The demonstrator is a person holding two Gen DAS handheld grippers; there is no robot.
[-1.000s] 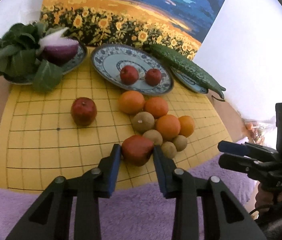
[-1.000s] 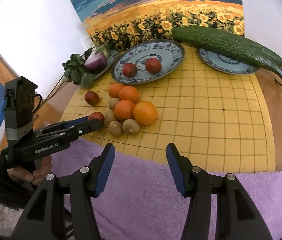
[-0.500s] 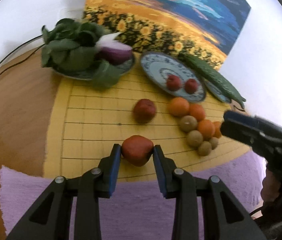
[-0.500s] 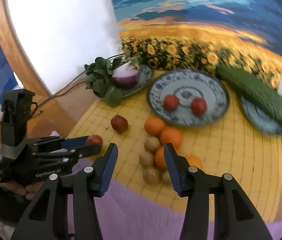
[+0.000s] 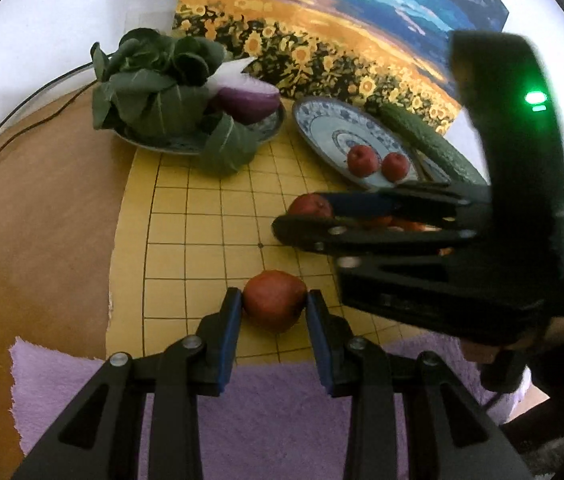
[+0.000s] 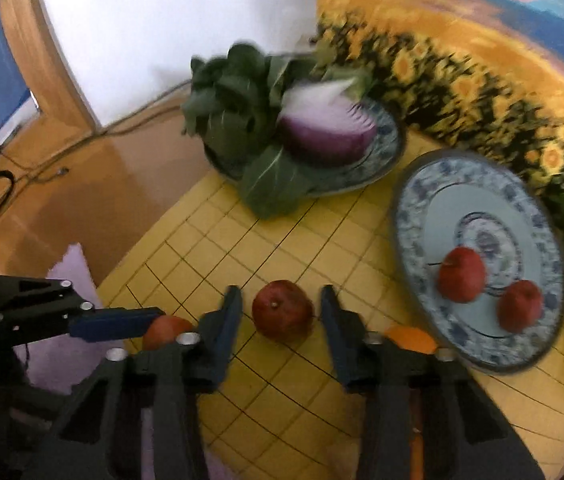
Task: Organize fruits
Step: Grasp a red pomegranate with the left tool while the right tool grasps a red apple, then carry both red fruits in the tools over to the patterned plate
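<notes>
On the yellow grid mat [image 6: 282, 240] covering the bench, the blue-patterned plate [image 6: 422, 200] lies beyond and right of the right tool [image 6: 277, 312], whose jaws are closing around a loose red apple [image 6: 284, 316], while the left tool [image 5: 273, 304] pinches another apple [image 5: 274, 300].

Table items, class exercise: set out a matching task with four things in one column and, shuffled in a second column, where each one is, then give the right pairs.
Things
1. purple onion half
2. two small red fruits
3. dark red apple
4. orange-red fruit

Places
A. gripped by the left gripper
B. on the yellow grid board, between the closing right gripper's fingers, not yet touched
C. on the plate with leafy greens
D. on the middle blue-patterned plate

Pairs: 1-C, 2-D, 3-B, 4-A
</notes>
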